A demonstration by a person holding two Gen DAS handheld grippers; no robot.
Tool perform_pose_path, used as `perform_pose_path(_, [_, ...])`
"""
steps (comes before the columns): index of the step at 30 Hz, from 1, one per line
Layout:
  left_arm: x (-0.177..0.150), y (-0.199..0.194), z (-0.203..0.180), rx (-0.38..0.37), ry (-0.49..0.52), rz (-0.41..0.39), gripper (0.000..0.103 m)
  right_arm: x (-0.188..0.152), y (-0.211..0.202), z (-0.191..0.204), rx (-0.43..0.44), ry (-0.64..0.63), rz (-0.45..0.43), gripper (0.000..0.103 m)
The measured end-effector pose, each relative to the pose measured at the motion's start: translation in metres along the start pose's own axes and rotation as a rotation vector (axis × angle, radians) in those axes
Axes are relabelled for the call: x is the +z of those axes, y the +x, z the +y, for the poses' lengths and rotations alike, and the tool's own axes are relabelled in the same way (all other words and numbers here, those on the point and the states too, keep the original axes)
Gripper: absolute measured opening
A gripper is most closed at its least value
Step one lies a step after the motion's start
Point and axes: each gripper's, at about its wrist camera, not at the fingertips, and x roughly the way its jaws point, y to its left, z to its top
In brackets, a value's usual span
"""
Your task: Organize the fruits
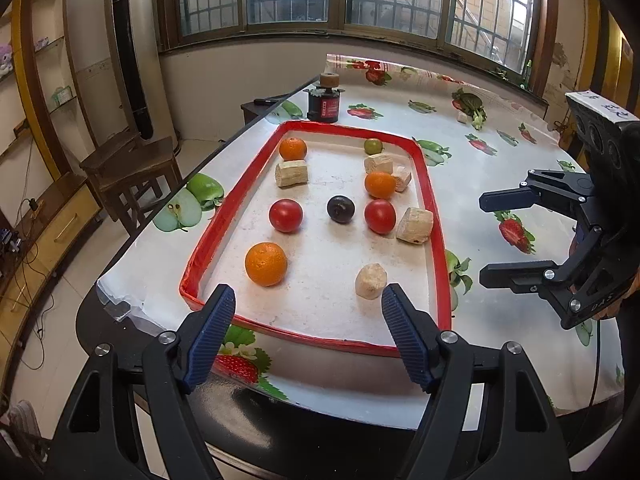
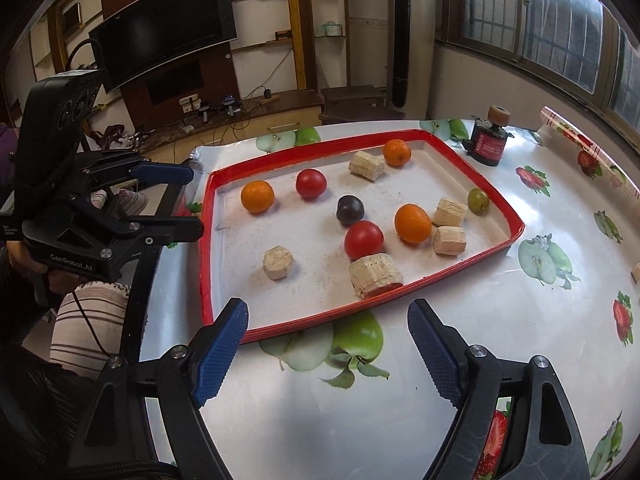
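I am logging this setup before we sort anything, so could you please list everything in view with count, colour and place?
tray: one, red rim, white floor, on the table.
oranges: three, orange, in the tray.
tomatoes: two, red, mid tray.
plum: one, dark purple, tray centre.
green fruit: one, green, far tray corner.
pale chunks: five, beige, scattered in the tray.
jar: one, dark with red label, beyond the tray.
tablecloth: one, white with fruit print, over the table.
left claw: open, at the near rim.
right claw: open, over the cloth beside the tray.
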Motion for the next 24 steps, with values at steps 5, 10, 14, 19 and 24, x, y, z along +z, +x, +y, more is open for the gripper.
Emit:
perform_pose_path(5, [-0.002, -0.015, 0.004, 0.004, -0.016, -0.057, 0.076, -0.007, -0.020, 0.007, -0.022, 0.000, -0.082, 0.084])
perform_pose_path(10, [-0.005, -0.030, 0.000, 0.021, -0.003, -0.103, 0.076, -0.014, -0.030, 0.017, -0.037, -0.017, -0.109, 0.084])
perform_pose_path(14, [-0.009, -0.038, -0.006, 0.042, 0.023, -0.124, 0.079, -0.022, -0.036, 0.023, -0.046, -0.027, -0.114, 0.084])
perform_pose_path(19, [-0.014, -0.048, -0.015, 0.086, 0.061, -0.158, 0.079, -0.030, -0.048, 0.024, -0.060, -0.017, -0.153, 0.084])
perform_pose_path(24, [-0.016, -0.054, -0.018, 0.095, 0.066, -0.183, 0.080, -0.033, -0.058, 0.023, -0.084, 0.001, -0.194, 0.084])
